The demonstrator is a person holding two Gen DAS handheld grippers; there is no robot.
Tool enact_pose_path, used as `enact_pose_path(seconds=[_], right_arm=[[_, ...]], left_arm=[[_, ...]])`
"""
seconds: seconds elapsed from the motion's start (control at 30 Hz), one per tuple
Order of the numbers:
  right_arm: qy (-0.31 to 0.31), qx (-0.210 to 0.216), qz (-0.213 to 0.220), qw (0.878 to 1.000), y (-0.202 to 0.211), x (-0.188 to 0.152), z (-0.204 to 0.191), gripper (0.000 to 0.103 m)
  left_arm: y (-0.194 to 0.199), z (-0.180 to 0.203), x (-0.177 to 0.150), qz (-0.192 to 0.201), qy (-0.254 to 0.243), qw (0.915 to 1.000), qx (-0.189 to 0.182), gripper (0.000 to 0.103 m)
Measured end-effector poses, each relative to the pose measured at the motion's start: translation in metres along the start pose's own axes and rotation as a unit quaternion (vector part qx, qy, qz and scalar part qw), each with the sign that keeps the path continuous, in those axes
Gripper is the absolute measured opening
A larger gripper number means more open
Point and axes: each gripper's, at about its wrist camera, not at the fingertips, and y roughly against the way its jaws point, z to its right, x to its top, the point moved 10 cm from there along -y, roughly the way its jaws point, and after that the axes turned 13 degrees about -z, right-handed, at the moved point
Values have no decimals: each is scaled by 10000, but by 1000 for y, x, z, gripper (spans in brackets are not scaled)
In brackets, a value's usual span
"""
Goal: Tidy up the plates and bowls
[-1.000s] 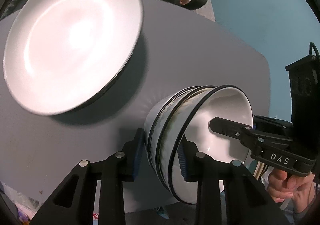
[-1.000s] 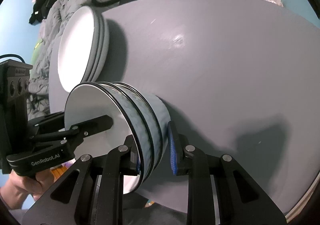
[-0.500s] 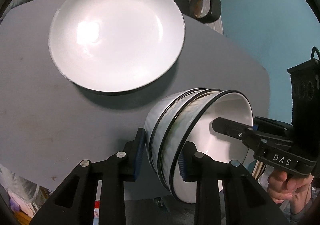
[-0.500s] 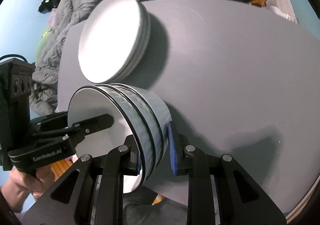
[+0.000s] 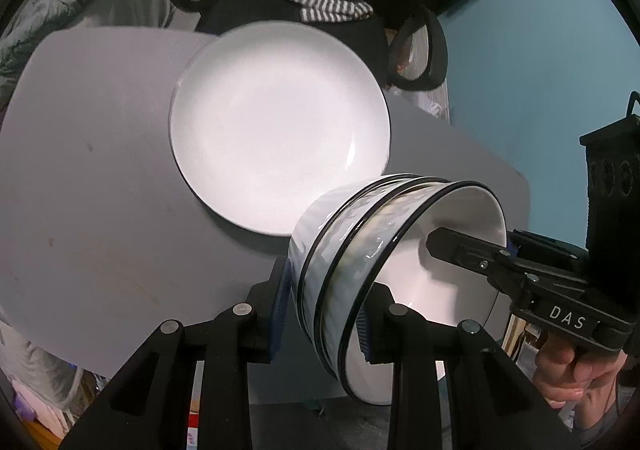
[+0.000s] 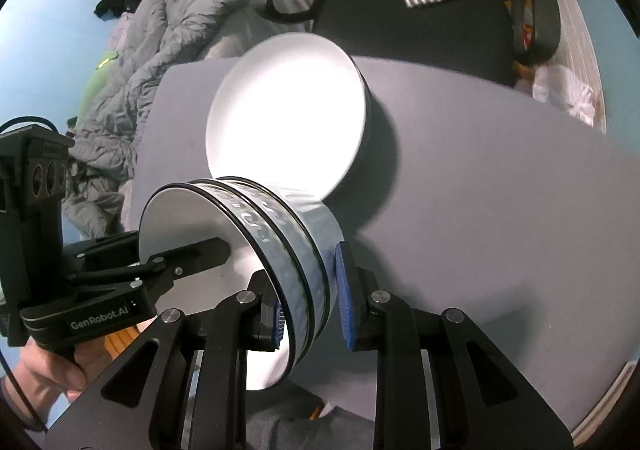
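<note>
Bowls (image 5: 360, 250) nested in a stack of three look heavy, glossy and breakable, so we take them by the rim wall on two opposite sides. Our left hand-held gripper (image 5: 322, 308) and right hand-held gripper (image 6: 310, 296) are both clamped on this wall, carrying the stack above the table (image 6: 500, 217), near the plates (image 5: 280, 125).

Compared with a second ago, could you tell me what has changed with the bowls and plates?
Both grippers have carried the stack of bowls toward the plates, whose near edge it now overlaps in view. Left gripper and right gripper stay clamped on opposite rims; plates unmoved on the table.
</note>
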Motion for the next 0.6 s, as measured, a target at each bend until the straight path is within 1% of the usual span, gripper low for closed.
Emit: enact_pose_path(seconds=[0.2,0.37,0.5,0.6], right_arm=[[105,-28,95,9999,8,23,-11,23],[116,5,151,9998,5,51,-18,22],[119,-29,154,9998,-2,72,-21,22],[61,-57,125,9999,-6,83,-21,22]], left_arm=[[15,-12,23,158,19,9998,91,29],[25,-29,51,256,57,9995,165,29],[21,-42,71,242,148,9994,175,29],[15,-47,83,191,159,9993,267,29]])
